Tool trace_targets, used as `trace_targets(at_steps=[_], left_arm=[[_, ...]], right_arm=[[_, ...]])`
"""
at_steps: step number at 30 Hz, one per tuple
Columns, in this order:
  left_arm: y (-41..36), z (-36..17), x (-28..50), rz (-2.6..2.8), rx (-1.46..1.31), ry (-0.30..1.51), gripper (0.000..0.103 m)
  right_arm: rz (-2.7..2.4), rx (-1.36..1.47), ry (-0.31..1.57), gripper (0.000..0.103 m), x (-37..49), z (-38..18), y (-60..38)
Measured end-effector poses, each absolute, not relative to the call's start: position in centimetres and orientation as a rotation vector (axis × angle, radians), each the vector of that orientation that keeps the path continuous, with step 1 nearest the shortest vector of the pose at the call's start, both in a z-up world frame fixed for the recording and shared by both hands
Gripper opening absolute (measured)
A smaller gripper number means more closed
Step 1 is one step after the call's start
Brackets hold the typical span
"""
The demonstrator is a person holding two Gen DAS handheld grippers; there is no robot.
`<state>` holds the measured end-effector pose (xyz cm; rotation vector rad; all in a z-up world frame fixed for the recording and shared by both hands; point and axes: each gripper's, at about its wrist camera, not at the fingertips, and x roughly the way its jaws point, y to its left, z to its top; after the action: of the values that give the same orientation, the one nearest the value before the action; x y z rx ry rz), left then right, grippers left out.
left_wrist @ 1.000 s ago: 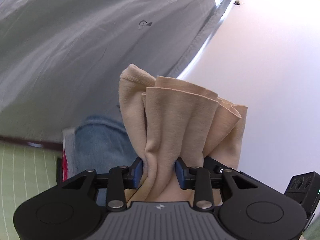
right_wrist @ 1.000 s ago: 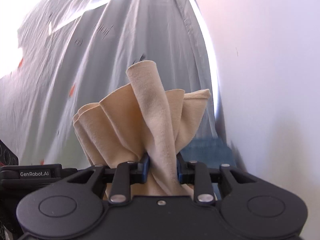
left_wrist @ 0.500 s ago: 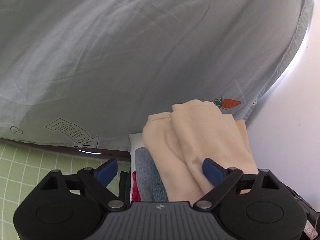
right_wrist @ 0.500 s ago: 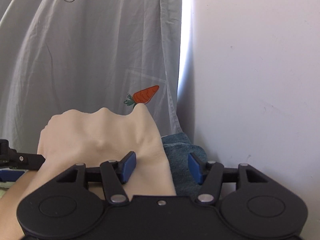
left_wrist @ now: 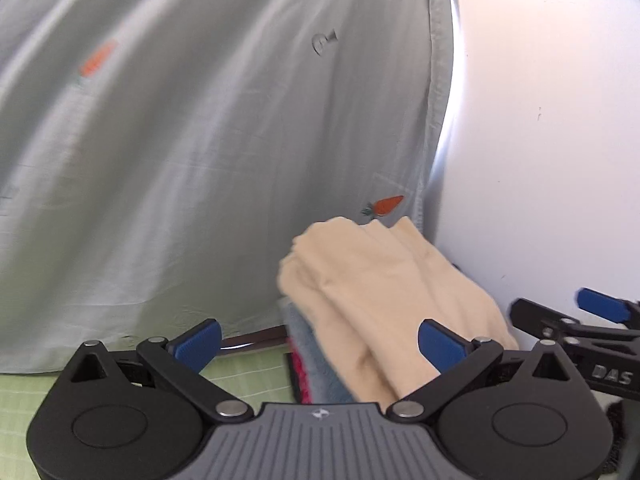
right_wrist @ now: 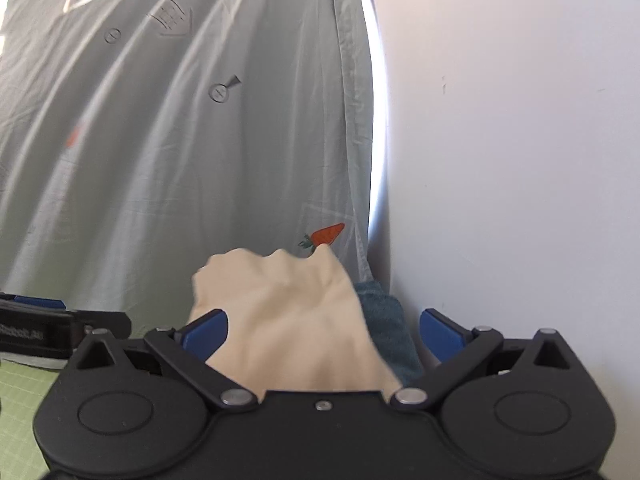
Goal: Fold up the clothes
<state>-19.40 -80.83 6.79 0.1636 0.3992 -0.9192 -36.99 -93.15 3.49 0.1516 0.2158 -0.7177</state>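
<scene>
A pale grey-green hanging cloth printed with small orange carrots [left_wrist: 208,152] fills the back of both views, meeting a plain white wall [left_wrist: 552,140] at a bright seam on the right. Below lies the desk, covered by a light green gridded mat [left_wrist: 248,372]. In the corner where cloth and wall meet sits a stack of folded clothes, topped by the soft beige knit garment [left_wrist: 384,292], which lies over a blue-grey folded piece [right_wrist: 384,320] with a strip of red fabric [left_wrist: 298,376] under that.

The left gripper [left_wrist: 320,338] and the right gripper [right_wrist: 322,330] have both just been opening and now stand wide, pads clear of the beige garment in front of them. It looks light, limp and apt to slump, so a folded edge is probably the best hold. Wall and cloth hem the stack; free room lies over the mat.
</scene>
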Motion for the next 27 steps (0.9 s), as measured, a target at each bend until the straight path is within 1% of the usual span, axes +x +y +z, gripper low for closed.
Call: trace_targets(at_steps=[3, 8, 11, 13, 16, 22, 27], left_arm=[[-77.0, 6.3, -22.8, -0.907, 0.154, 0.398, 0.103], [-72.1, 4.3, -26.9, -0.928, 0.136, 0.522, 0.103], [-69.9, 3.2, -29.5, -0.919, 0.172, 0.564, 0.103], [-68.7, 2.5, -30.7, -0.922, 0.195, 0.589, 0.103], [-66.9, 1.7, -32.3, -0.928, 0.208, 0.63, 0.103], [-64.8, 2.0, -34.0, -0.927, 0.216, 0.618, 0.103], [-63.3, 1.8, -34.6, -0.914, 0.209, 0.637, 0.103]], right_arm=[[-0.696, 0.177, 0.23, 0.103, -40.0, 3.6, -89.5], [-0.754, 0.232, 0.322, 0.103, -44.1, 2.6, -84.4], [-0.738, 0.316, 0.37, 0.103, -46.8, 1.5, -82.1], [-0.739, 0.315, 0.397, 0.103, -47.9, 0.8, -80.8], [-0.754, 0.298, 0.441, 0.103, -49.3, 0.0, -79.5], [-0.753, 0.312, 0.499, 0.103, -51.3, -1.2, -77.2], [-0.741, 0.319, 0.512, 0.103, -51.8, -1.4, -76.1]])
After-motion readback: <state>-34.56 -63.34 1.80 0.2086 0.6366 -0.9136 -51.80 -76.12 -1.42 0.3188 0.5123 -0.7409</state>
